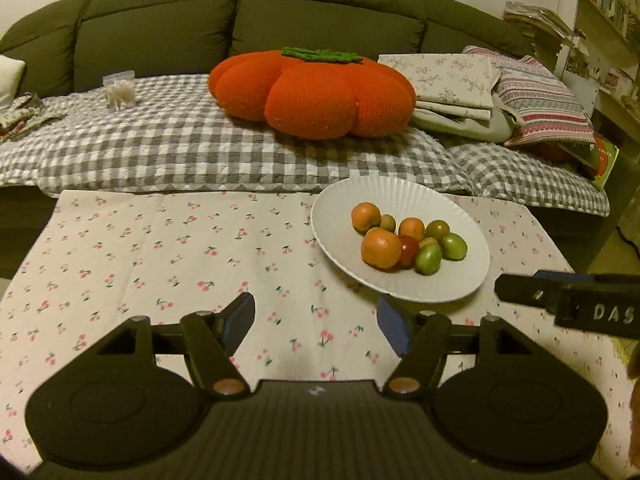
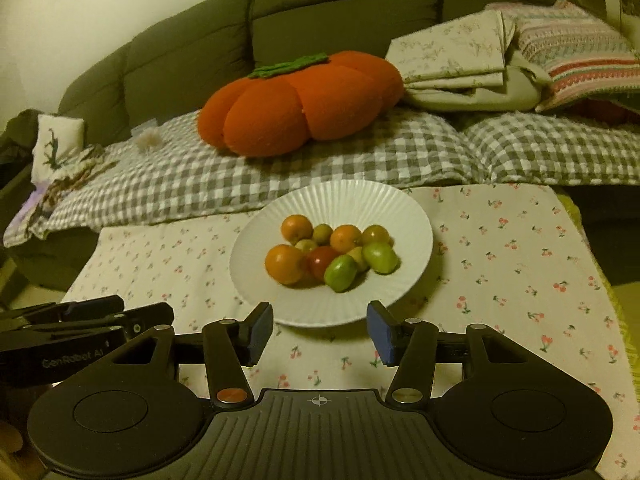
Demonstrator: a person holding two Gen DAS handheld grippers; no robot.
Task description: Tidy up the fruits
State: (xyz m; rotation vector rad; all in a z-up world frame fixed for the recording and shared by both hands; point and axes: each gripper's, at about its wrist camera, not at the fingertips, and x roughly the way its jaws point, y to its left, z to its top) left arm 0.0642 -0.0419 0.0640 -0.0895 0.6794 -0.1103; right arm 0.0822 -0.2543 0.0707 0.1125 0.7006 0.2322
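A white ribbed plate (image 1: 340,224) (image 2: 280,300) stands on a cherry-print cloth (image 1: 160,248) (image 2: 500,280). It holds several small fruits: orange ones (image 1: 381,248) (image 2: 285,264), green ones (image 1: 428,259) (image 2: 340,273) and a red one (image 1: 409,249) (image 2: 320,261). My left gripper (image 1: 316,322) is open and empty above the cloth, left of the plate. My right gripper (image 2: 320,330) is open and empty at the plate's near rim. The right gripper also shows in the left wrist view (image 1: 520,292). The left gripper shows in the right wrist view (image 2: 112,310).
A green sofa (image 1: 168,20) with a grey checked blanket (image 1: 160,148) stands behind the table. On it lie an orange pumpkin cushion (image 1: 312,92) (image 2: 296,104), folded linens (image 1: 452,80) and a striped pillow (image 1: 544,100). The table's edges lie left and right of the cloth.
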